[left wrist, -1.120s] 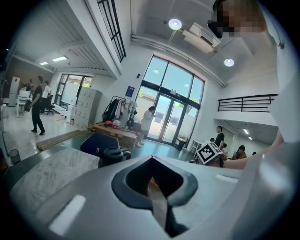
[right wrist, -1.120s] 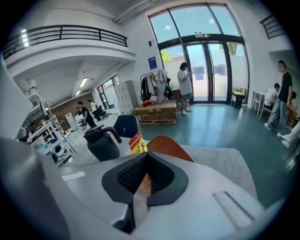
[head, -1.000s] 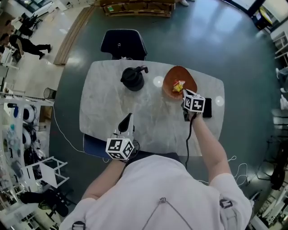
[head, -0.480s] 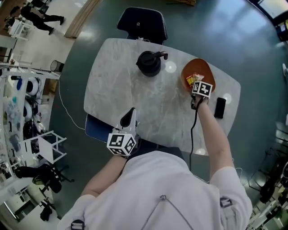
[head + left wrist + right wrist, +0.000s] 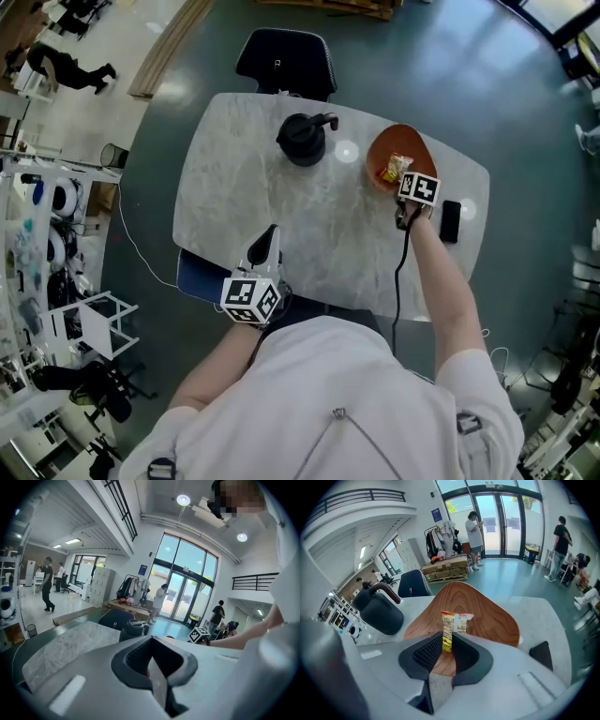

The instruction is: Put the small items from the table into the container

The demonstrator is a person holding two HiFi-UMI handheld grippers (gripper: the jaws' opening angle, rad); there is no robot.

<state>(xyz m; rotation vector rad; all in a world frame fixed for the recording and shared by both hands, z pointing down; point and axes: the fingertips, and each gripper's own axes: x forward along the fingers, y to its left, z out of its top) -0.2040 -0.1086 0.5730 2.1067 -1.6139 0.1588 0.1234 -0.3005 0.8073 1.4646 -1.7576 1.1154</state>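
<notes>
Right gripper [image 5: 446, 645] has sunk into the wooden bowl [image 5: 492, 613] at one o'clock, jaws opening round the snack packet [image 5: 453, 624]; left gripper [image 5: 151, 654] stays pressed together.

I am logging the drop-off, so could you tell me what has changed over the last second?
The right gripper has moved in over the near rim of the wooden bowl with the snack packet, and its jaws are now opening with the packet between them. The left gripper, shut and empty at the near edge of the table, the black kettle and the phone stayed put.
</notes>
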